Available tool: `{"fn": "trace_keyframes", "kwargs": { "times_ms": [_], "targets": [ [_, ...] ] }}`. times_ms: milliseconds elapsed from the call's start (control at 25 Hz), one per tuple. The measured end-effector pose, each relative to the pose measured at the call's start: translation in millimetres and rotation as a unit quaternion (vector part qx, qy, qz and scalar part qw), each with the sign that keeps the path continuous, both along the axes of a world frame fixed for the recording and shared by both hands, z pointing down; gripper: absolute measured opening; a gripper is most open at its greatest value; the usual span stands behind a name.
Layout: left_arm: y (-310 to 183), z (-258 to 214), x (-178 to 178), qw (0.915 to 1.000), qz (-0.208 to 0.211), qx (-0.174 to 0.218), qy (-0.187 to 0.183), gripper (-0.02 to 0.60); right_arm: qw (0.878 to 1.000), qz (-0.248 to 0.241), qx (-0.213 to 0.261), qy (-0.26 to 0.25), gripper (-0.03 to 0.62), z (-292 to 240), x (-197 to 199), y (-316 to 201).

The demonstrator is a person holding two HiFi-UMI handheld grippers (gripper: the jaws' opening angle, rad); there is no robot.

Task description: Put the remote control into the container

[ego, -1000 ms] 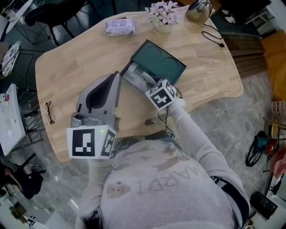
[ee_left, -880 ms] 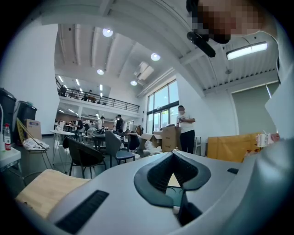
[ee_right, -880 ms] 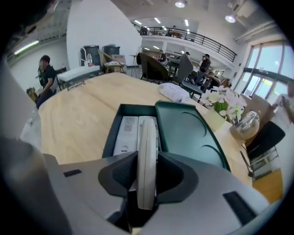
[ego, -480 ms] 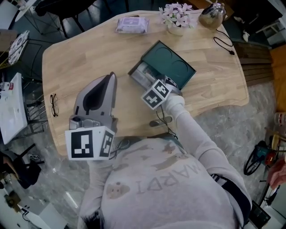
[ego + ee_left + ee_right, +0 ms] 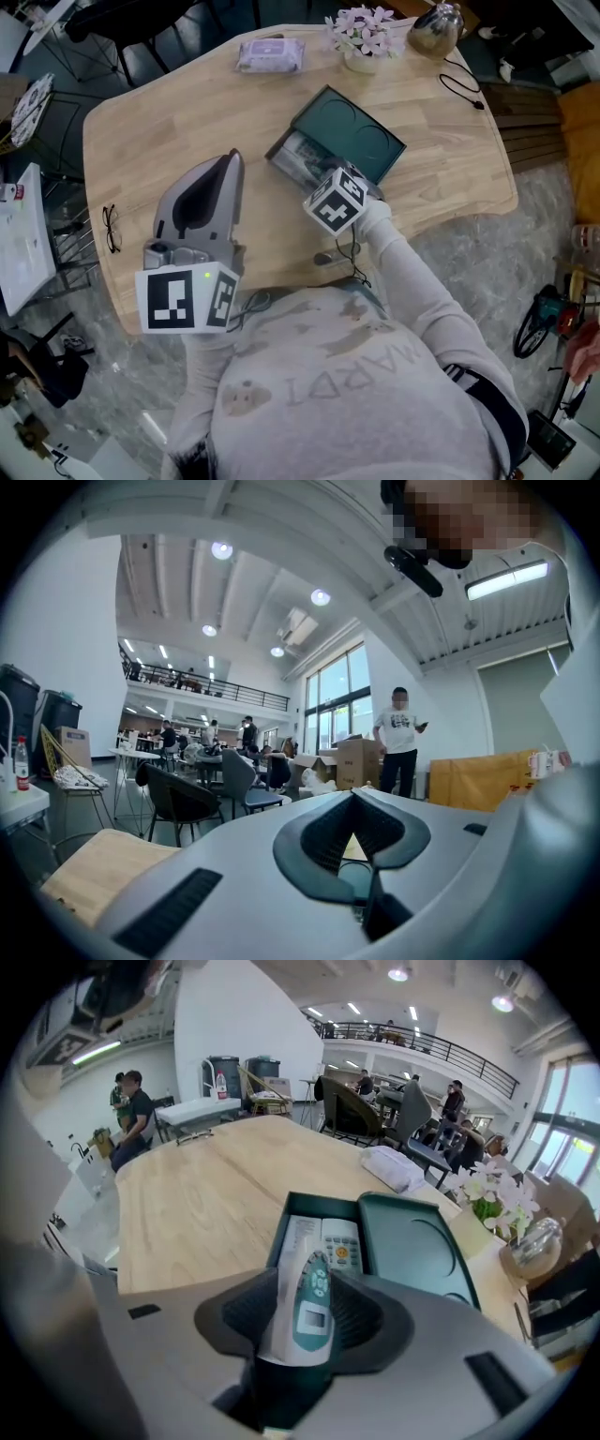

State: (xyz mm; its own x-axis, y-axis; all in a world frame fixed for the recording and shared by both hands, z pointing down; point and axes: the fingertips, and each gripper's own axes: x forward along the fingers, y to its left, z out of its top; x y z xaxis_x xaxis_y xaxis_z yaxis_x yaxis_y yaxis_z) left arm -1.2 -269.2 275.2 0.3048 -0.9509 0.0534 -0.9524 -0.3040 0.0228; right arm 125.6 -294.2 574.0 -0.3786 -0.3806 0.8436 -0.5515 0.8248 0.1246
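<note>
A dark green container [image 5: 281,148] lies open on the wooden table [image 5: 169,122], its lid [image 5: 354,139] flat beside it. In the right gripper view two white remotes [image 5: 339,1241] lie inside the container [image 5: 323,1206]. A white and teal remote control [image 5: 307,1312] stands slanted between the jaws of my right gripper [image 5: 305,1309], its tip over the container's near end. The jaws are opening, and pad surface shows on both sides of the remote. In the head view my right gripper [image 5: 323,183] hovers at the container's near edge. My left gripper [image 5: 234,157] [image 5: 361,855] is held off to the left, shut and empty.
A tissue pack [image 5: 270,54], a flower pot [image 5: 361,33], a metal teapot [image 5: 433,28] and a black cable [image 5: 459,80] sit along the far edge. Glasses [image 5: 111,230] lie at the left edge. Chairs and people stand beyond the table.
The right gripper's marker cube has tilted and shifted slightly at the container's near end. The left gripper has hardly moved.
</note>
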Motion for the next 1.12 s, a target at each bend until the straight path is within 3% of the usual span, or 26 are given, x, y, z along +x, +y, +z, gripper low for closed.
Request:
{"fn": "trace_keyframes", "kwargs": {
  "times_ms": [120, 240, 320, 440, 560, 640, 880, 1120],
  "targets": [
    [-0.8, 0.6, 1.2, 0.9999, 0.013, 0.000, 0.001, 0.000, 0.999, 0.016, -0.008, -0.048, 0.176, -14.5, -5.1, 7.5],
    [-1.2, 2.0, 5.9, 0.9996, 0.030, -0.001, 0.001, 0.000, 0.988, 0.063, -0.003, -0.138, 0.145, -42.2, -5.5, 10.9],
    [-0.8, 3.9, 9.9, 0.9991, 0.043, -0.002, 0.001, 0.000, 0.968, 0.099, 0.003, -0.233, 0.096, -75.4, -6.8, 13.8],
    [1.6, 5.2, 15.8, 0.9980, 0.063, -0.002, 0.001, 0.000, 0.922, 0.129, 0.024, -0.365, 0.044, -135.1, -7.8, 23.5],
    [5.7, 3.2, 22.0, 0.9963, 0.085, 0.002, 0.003, 0.000, 0.886, 0.132, 0.067, -0.439, 0.026, -187.1, -7.2, 37.5],
    [9.3, 2.1, 26.3, 0.9950, 0.100, 0.004, 0.003, 0.000, 0.871, 0.122, 0.095, -0.465, 0.025, -214.9, -8.8, 49.2],
    [22.7, -0.8, 41.5, 0.9887, 0.149, 0.013, -0.002, 0.000, 0.846, 0.119, 0.196, -0.482, 0.025, -286.1, -5.9, 78.7],
    [37.8, -5.2, 47.5, 0.9835, 0.180, 0.018, -0.006, 0.000, 0.843, 0.108, 0.238, -0.470, 0.025, -315.1, -13.2, 102.0]
  ]
}}
